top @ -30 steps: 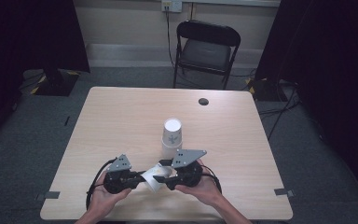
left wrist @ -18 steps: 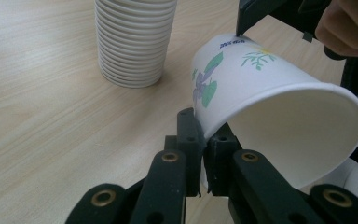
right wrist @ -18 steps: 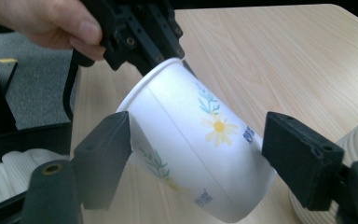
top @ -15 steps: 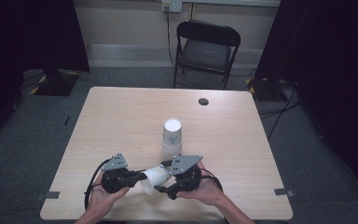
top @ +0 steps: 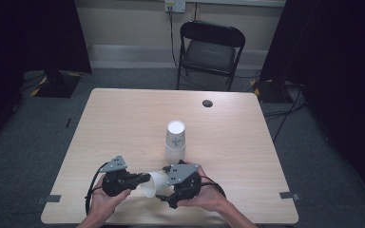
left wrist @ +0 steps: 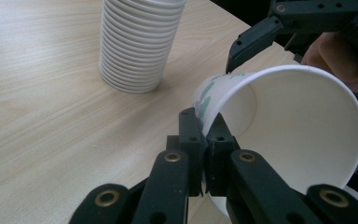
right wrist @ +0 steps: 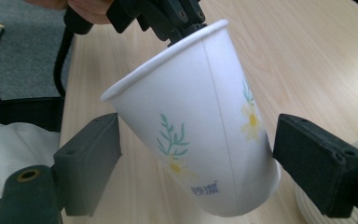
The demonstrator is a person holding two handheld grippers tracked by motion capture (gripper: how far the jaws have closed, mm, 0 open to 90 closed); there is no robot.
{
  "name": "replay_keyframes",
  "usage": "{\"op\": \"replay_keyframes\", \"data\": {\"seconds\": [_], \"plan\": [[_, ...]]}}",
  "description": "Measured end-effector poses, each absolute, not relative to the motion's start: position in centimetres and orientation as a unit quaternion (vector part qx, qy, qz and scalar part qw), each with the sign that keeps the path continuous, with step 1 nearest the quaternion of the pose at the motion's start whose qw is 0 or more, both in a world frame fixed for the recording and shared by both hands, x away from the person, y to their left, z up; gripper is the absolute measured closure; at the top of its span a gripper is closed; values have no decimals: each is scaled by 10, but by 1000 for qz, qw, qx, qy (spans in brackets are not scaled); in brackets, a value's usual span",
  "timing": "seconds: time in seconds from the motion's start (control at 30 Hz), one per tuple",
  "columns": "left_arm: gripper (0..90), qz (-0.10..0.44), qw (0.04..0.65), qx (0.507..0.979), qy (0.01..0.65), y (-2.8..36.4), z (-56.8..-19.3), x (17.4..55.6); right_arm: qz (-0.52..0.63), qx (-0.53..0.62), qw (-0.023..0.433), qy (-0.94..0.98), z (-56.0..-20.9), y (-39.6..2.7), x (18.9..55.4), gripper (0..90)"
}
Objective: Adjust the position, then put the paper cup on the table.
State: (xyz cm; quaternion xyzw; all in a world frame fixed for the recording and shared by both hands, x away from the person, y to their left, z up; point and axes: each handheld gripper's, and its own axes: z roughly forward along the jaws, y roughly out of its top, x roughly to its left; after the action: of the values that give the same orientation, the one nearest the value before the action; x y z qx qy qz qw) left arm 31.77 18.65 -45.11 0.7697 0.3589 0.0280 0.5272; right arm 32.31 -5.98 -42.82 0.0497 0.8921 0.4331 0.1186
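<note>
A white paper cup (top: 153, 184) with a flower print hangs tilted above the table's near edge, its mouth toward my left gripper (top: 145, 179). That gripper (left wrist: 205, 135) is shut on the cup's (left wrist: 284, 130) rim, one jaw inside and one outside. My right gripper (top: 165, 189) faces it from the right. Its jaws have just been opening and now stand wide on either side of the cup (right wrist: 200, 130) without touching it. In the right gripper view the left gripper (right wrist: 168, 14) pinches the rim at the top.
A tall stack of upside-down paper cups (top: 176, 137) (left wrist: 137, 42) stands mid-table, just beyond the grippers. A small black disc (top: 207, 103) lies near the table's (top: 123, 123) far edge. A black folding chair (top: 210, 50) stands behind the table.
The right gripper's jaws have spread from a grip on the cup's body to wide open. The left gripper still pinches the rim. Both hands have barely moved.
</note>
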Motion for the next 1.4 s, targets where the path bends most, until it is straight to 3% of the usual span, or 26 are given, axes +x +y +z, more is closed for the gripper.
{"op": "replay_keyframes", "data": {"seconds": [1.4], "plan": [[879,-21,521,773,362,181,-459,322,395,2,192,899,-440,-36,308,207]]}}
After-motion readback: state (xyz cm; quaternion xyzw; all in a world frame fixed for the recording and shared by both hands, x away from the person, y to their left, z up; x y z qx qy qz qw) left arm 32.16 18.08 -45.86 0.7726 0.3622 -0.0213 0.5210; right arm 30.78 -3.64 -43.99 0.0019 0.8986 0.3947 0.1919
